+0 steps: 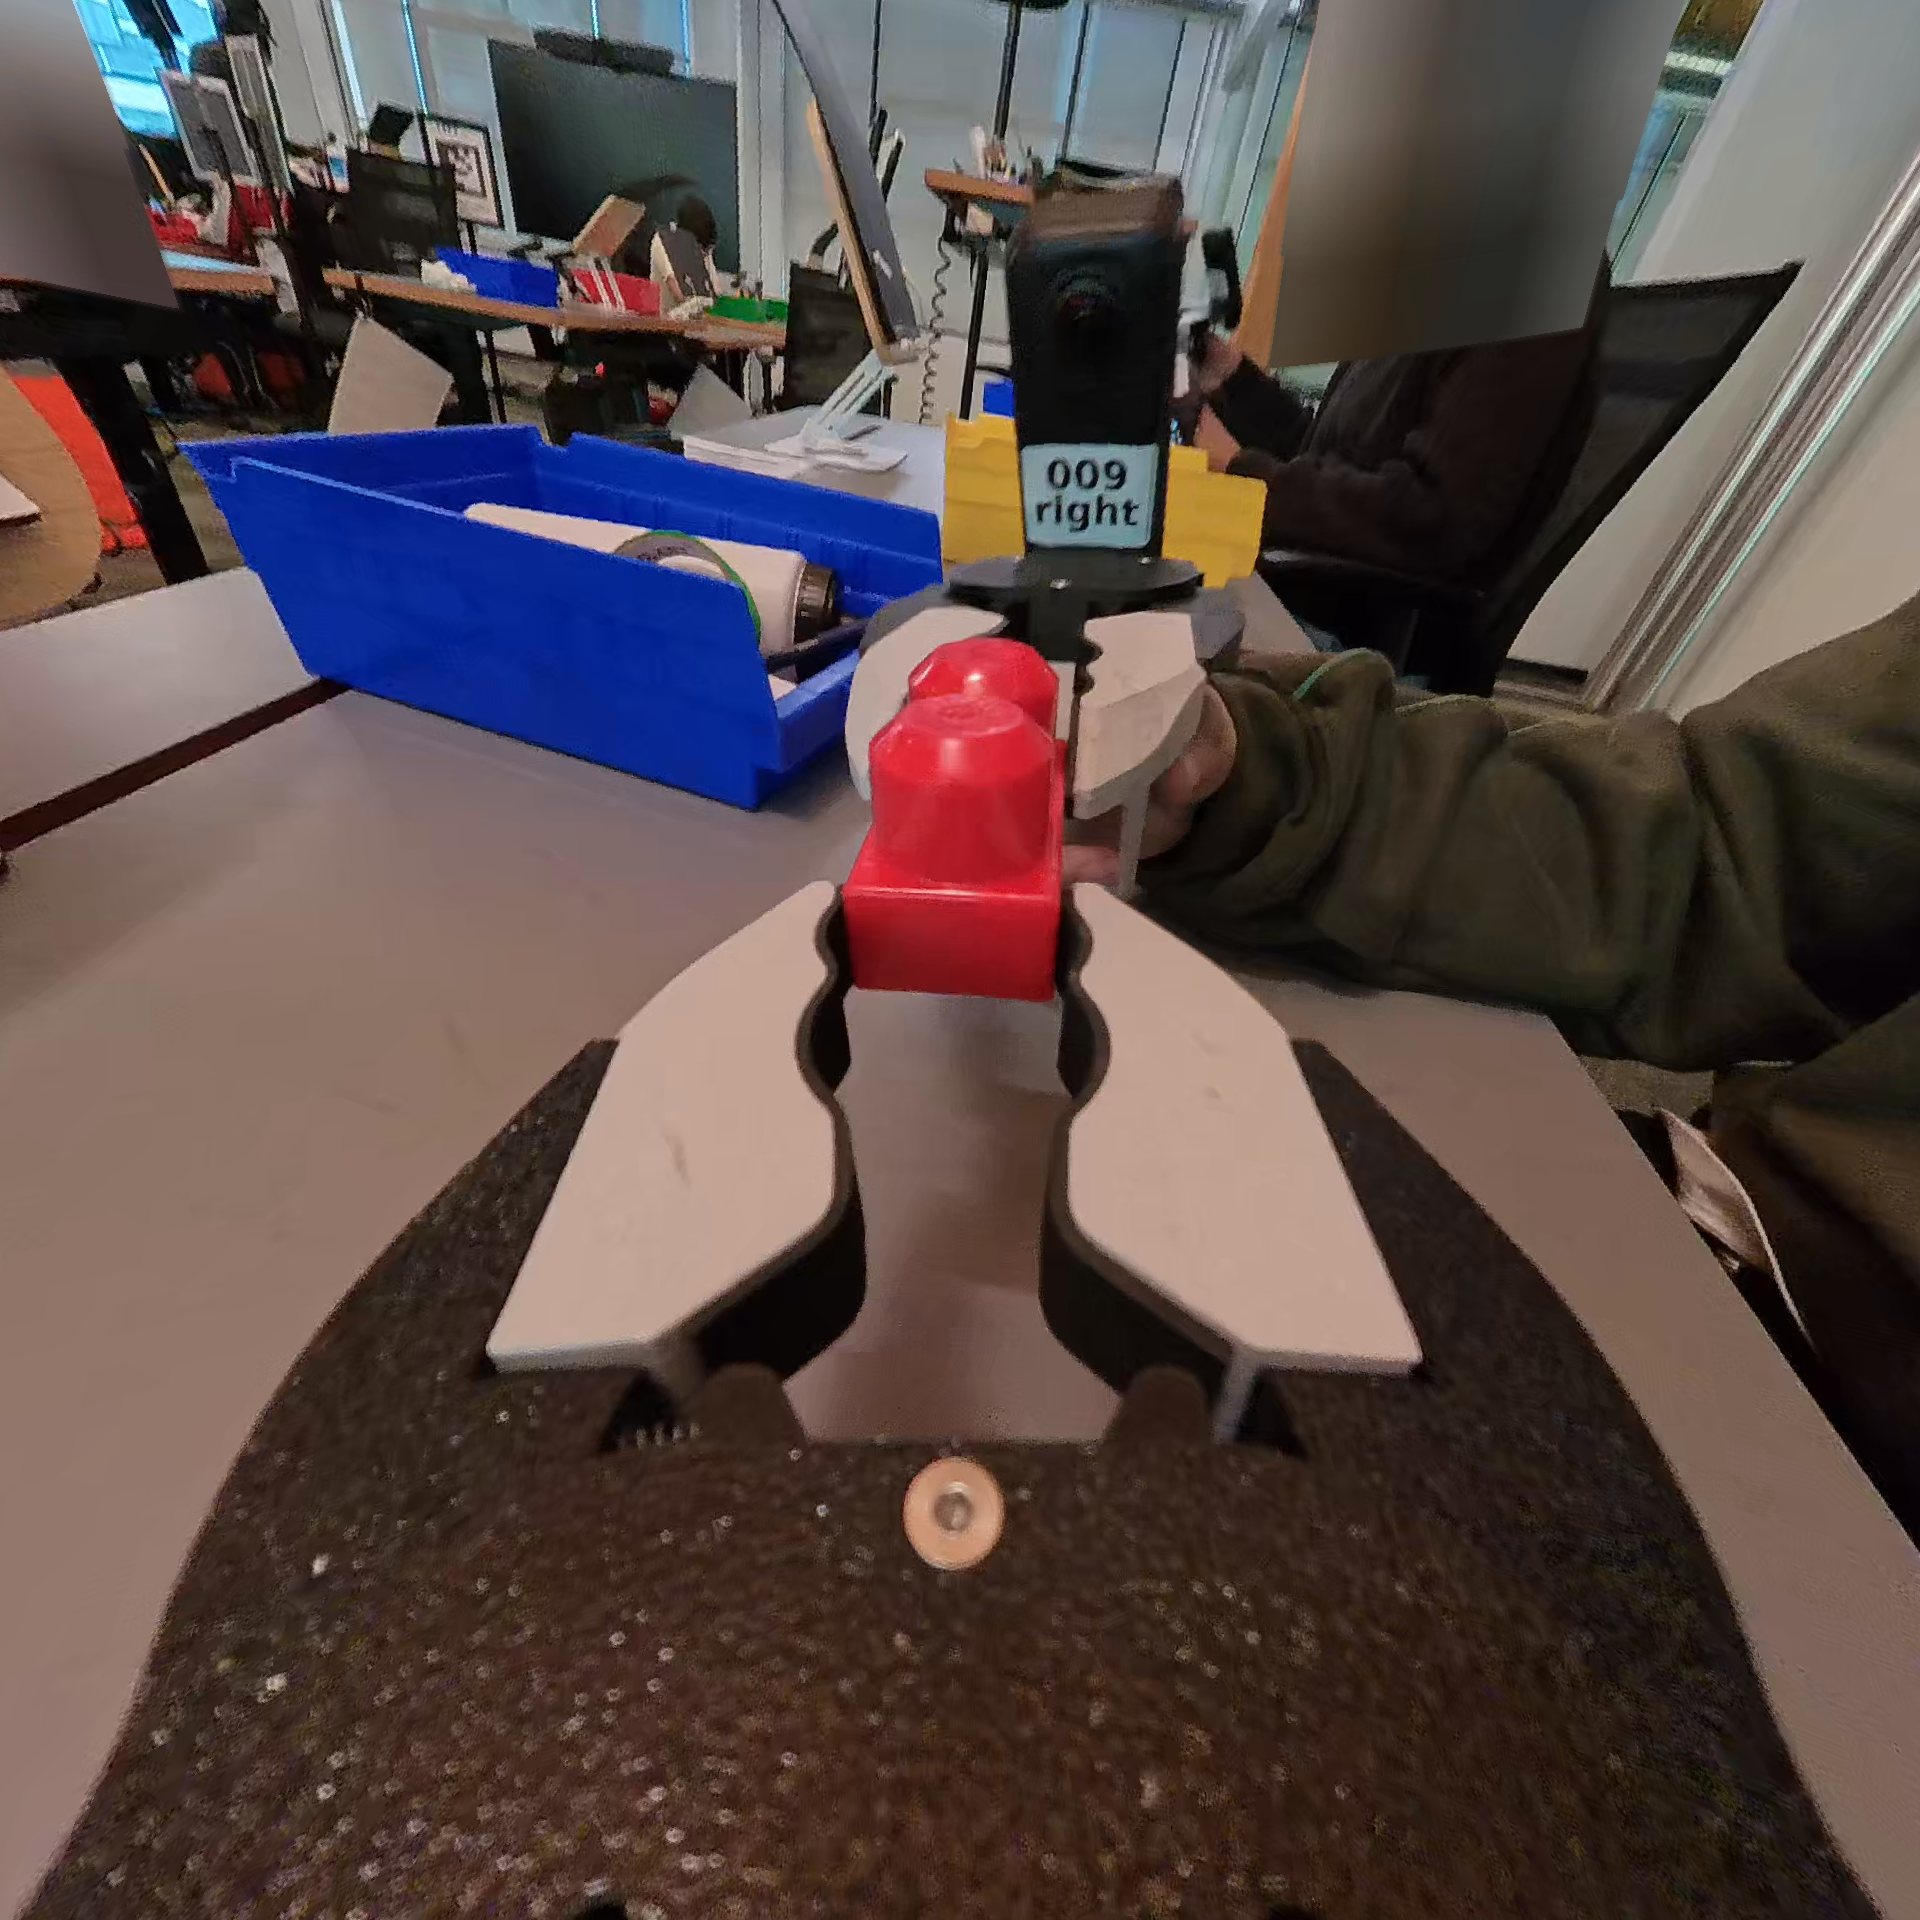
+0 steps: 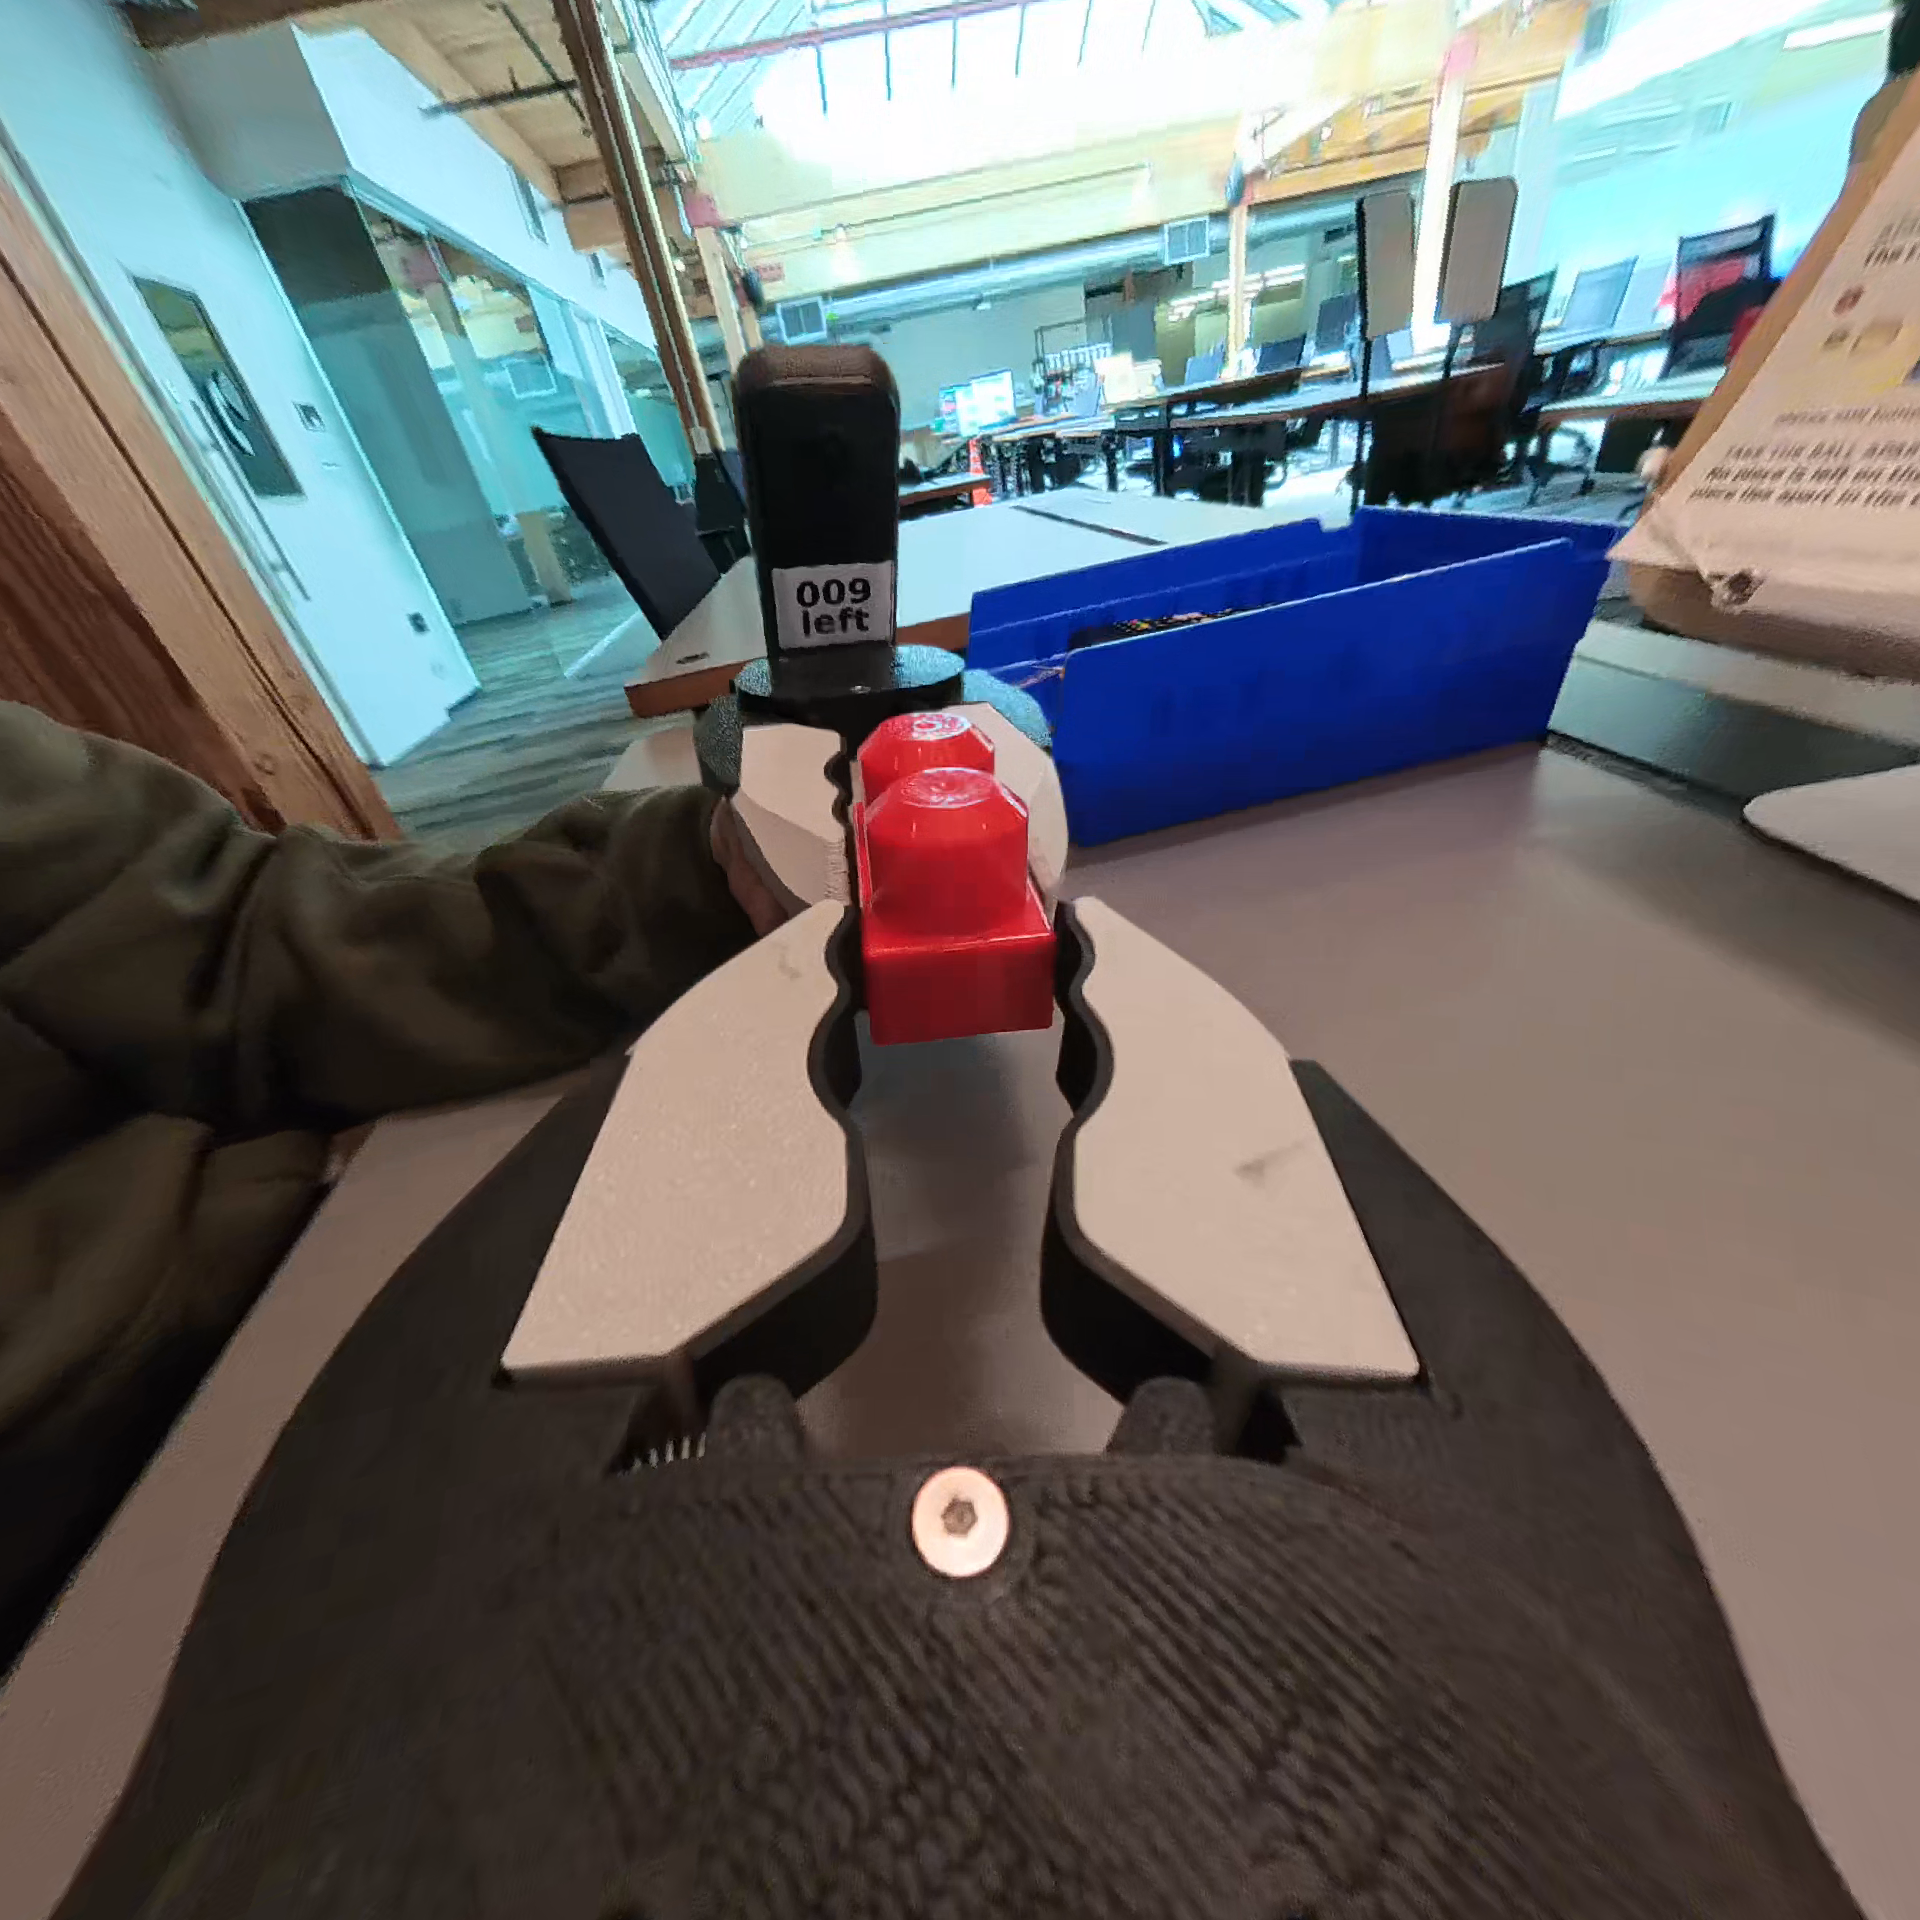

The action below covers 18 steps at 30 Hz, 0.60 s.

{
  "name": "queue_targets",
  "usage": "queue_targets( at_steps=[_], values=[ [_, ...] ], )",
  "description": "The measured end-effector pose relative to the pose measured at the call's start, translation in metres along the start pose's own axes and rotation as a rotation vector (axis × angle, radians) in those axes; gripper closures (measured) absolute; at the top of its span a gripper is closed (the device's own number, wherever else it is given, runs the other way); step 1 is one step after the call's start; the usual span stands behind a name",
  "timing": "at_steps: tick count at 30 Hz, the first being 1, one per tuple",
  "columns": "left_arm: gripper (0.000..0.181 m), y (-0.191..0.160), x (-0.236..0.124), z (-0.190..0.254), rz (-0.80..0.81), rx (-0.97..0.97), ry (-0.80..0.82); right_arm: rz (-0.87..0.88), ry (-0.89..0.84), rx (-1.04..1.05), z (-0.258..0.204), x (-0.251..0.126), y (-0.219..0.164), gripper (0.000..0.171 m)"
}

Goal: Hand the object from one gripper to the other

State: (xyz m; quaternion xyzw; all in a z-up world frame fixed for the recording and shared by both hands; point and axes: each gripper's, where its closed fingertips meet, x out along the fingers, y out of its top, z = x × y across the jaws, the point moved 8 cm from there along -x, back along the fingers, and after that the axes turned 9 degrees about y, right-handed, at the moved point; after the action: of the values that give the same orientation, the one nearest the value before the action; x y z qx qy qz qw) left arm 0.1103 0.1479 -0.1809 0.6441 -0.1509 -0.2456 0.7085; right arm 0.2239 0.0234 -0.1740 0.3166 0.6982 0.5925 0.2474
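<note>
A red two-stud toy brick (image 1: 951, 914) is held studs up above the grey table (image 1: 364, 935). My left gripper (image 1: 951, 935) is shut on the brick's near end, its fingertips pressing both sides. In the right wrist view, the same brick (image 2: 951, 966) sits between the tips of my right gripper (image 2: 954, 966), which is shut on its other end. The two grippers face each other tip to tip. The right gripper (image 1: 1029, 717) shows beyond the brick in the left wrist view, and the left gripper (image 2: 894, 800) beyond it in the right wrist view.
A blue bin (image 1: 520, 644) holding a white roll stands at the back left of the table; it also shows in the right wrist view (image 2: 1299, 675). A yellow bin (image 1: 977, 499) is behind. A person's dark green sleeve (image 1: 1507, 831) lies along the table edge. A printed sheet (image 2: 1808, 436) stands far right. Only a small space, under 4 cm, lies between the two pairs of fingers.
</note>
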Motion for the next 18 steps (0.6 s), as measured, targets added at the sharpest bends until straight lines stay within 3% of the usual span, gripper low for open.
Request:
queue_targets(
  at_steps=[5,6,10,14,18],
  values=[
    [0.134,-0.001,-0.001,0.003,0.064,0.14,0.06,0.037,0.023,0.112,0.004,-0.001,0.0,0.136],
    [0.121,0.0,-0.001,0.005,0.078,0.211,0.089,0.036,0.024,0.133,0.005,-0.002,-0.001,0.136],
    [0.1,0.0,0.001,0.011,0.068,0.61,0.269,-0.002,0.022,0.213,0.011,-0.007,-0.007,0.136],
    [0.109,-0.003,0.006,0.014,0.026,0.881,0.381,0.002,0.026,0.258,0.014,-0.01,-0.009,0.136],
    [0.125,-0.003,0.008,0.017,0.043,0.93,0.381,-0.019,0.047,0.263,0.012,-0.007,-0.011,0.136]
  ],
)
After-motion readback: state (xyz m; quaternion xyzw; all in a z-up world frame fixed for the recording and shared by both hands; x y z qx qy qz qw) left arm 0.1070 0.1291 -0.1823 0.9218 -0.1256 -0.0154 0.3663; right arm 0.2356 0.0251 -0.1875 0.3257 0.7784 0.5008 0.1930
